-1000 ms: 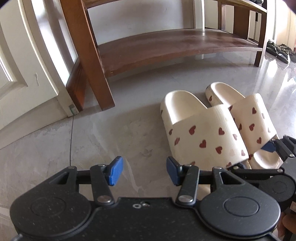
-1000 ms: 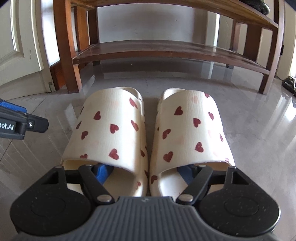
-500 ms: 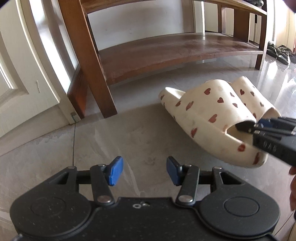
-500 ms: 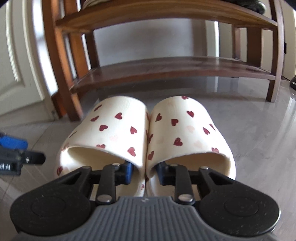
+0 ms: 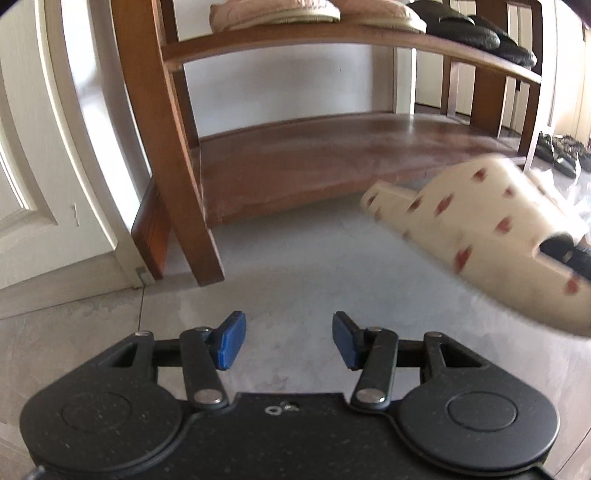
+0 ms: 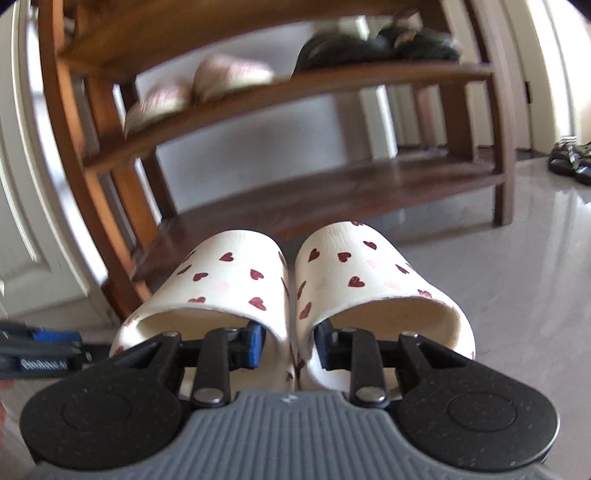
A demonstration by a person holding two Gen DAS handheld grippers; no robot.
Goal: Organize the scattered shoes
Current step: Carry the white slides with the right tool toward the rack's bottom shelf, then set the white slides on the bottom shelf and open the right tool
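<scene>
My right gripper [image 6: 288,349] is shut on a pair of cream slippers with red hearts [image 6: 229,273]. One finger sits inside each slipper and pinches their inner walls together. The pair hangs in the air in front of a wooden shoe rack [image 6: 332,192]. In the left wrist view the lifted slippers [image 5: 476,229] show blurred at the right, above the floor. My left gripper [image 5: 288,339] is open and empty, low over the grey floor, left of the slippers.
The rack's lower shelf [image 5: 351,155] is bare wood. Its upper shelf holds beige slippers [image 5: 273,13] and black shoes [image 5: 476,33]. Dark sandals [image 6: 570,162] lie on the floor at the far right. A white door [image 5: 40,147] stands left of the rack.
My right gripper closed on the two slippers' inner walls and lifted the pair off the floor, higher and toward the rack. My left gripper tilted up and stayed open.
</scene>
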